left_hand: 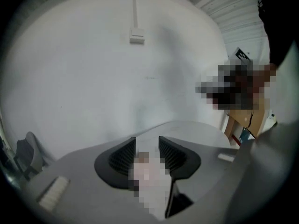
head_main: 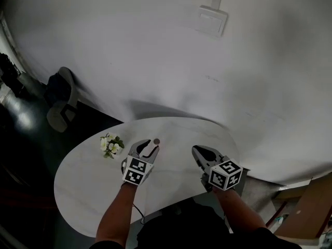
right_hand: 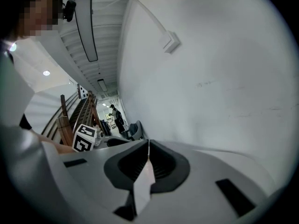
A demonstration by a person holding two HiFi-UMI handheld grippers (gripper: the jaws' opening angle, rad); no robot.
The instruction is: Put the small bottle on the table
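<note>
A small pale bottle with a brown cap (left_hand: 142,158) sits between the ribbed pads of my left gripper (left_hand: 146,141), which is shut on it. In the head view the cap (head_main: 156,141) shows at the tips of that left gripper (head_main: 148,145), above the middle of the white oval table (head_main: 88,191). A mosaic patch hides most of the bottle's body. My right gripper (head_main: 197,150) hovers over the table's right part; its jaws (right_hand: 148,143) are shut with nothing between them. The left gripper's marker cube (right_hand: 84,138) shows at the left of the right gripper view.
A small bunch of white flowers (head_main: 111,144) lies on the table left of the left gripper. A white wall with a switch box (head_main: 212,19) rises right behind the table. A grey chair (head_main: 62,105) stands on the dark floor at the left.
</note>
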